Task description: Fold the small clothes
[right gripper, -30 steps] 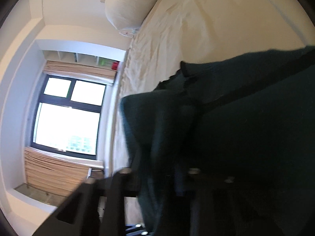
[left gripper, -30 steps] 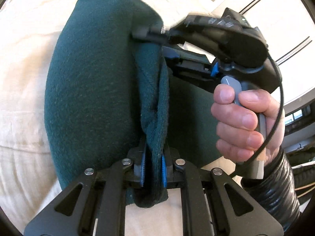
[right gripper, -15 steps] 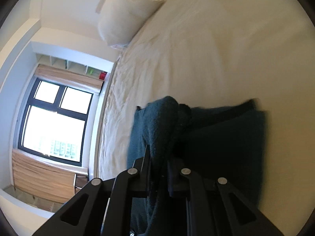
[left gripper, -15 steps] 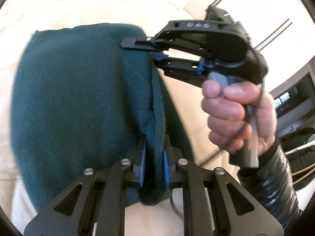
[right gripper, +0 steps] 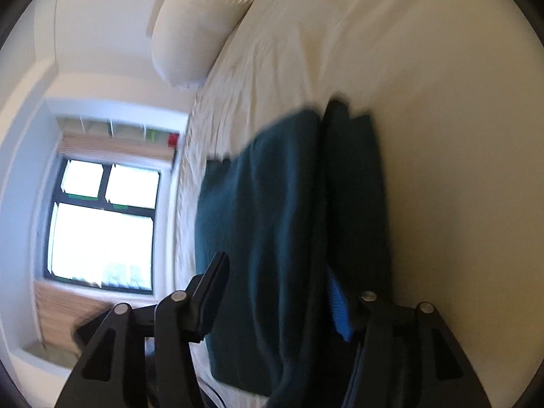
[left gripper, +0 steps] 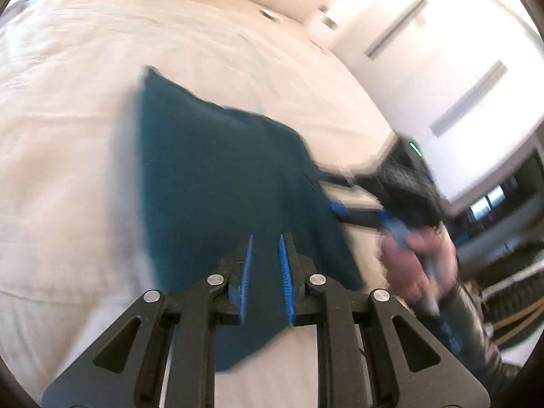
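A dark teal knitted garment (left gripper: 217,176) lies folded and flat on the white bed sheet (left gripper: 68,136). My left gripper (left gripper: 267,272) hovers over its near end, blue pads a narrow gap apart with nothing pinched between them. In the right wrist view the garment (right gripper: 272,221) shows a fold line down its right side. My right gripper (right gripper: 277,302) is opening, its jaws spread wide to either side of the cloth's near edge without pressing on it. In the left wrist view, blurred, the right gripper (left gripper: 335,197) sits at the garment's right edge in a person's hand (left gripper: 414,265).
Pillows (right gripper: 190,27) lie at the head of the bed. A window (right gripper: 102,231) is beyond the bed's left edge in the right wrist view. White wardrobe doors (left gripper: 442,51) stand past the bed's far right corner.
Both grippers held bunched teal cloth above the bed; now the cloth lies flat on the sheet. The right jaws have spread wide. The left gripper has lifted back off the cloth.
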{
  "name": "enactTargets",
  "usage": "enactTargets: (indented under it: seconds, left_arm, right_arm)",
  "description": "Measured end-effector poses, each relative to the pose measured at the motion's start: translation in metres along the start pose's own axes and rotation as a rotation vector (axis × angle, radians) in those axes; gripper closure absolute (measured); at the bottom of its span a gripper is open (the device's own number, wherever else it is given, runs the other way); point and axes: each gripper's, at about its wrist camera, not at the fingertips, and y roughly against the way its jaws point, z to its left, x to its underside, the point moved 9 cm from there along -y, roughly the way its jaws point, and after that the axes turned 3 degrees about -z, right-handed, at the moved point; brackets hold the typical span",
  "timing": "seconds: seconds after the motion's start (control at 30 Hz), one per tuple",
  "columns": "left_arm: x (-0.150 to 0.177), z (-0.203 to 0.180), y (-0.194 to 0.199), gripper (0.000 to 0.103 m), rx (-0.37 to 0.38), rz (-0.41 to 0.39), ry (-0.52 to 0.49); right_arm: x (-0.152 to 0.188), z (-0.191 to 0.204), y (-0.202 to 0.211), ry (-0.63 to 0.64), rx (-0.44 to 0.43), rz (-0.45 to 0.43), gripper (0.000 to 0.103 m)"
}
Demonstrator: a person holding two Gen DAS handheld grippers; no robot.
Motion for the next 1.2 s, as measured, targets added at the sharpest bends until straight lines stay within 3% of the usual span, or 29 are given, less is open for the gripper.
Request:
enactTargets:
  seconds: [0.1,0.17,0.27,0.33,0.7,0.8,0.9,1.07,1.13,1.2]
  left_arm:
    - [-0.005,0.024,0.003,0.088,-0.036,-0.014,0.036]
    - [-0.007,0.034,-0.004,0.088,-0.042,0.0,0.049]
    - [-0.001,0.034,-0.017,0.088,-0.049,0.016,0.035]
    - [0.003,0.026,-0.019,0.088,-0.041,0.015,0.026]
    - [0.006,-0.018,-0.049,0.088,-0.02,0.04,-0.073]
    - [0.009,-0.017,-0.067,0.088,-0.037,0.061,-0.089]
    - [0.016,-0.013,-0.081,0.088,-0.038,0.084,-0.093]
    - [0.02,-0.014,-0.084,0.088,-0.05,0.084,-0.121]
    - [0.024,-0.013,-0.086,0.088,-0.063,0.093,-0.128]
    - [0.027,-0.013,-0.089,0.088,-0.086,0.093,-0.153]
  right_arm:
    - [0.011,0.005,-0.002,0.045,0.049,0.002,0.045]
    - [0.011,0.005,-0.003,0.077,0.093,-0.001,0.05]
    - [0.003,-0.01,-0.001,0.024,0.096,-0.006,0.08]
    - [0.0,-0.019,0.003,-0.007,0.087,-0.032,0.087]
    - [0.004,-0.019,0.042,0.021,0.079,-0.123,0.089]
    - [0.008,-0.037,0.035,-0.008,0.09,-0.111,0.09]
    - [0.004,-0.054,0.039,-0.06,0.045,-0.12,0.091]
    - [0.005,-0.049,0.039,-0.045,0.062,-0.113,0.09]
    - [0.007,-0.041,0.042,-0.028,0.1,-0.12,0.087]
    - [0.016,-0.029,0.047,0.007,0.152,-0.123,0.076]
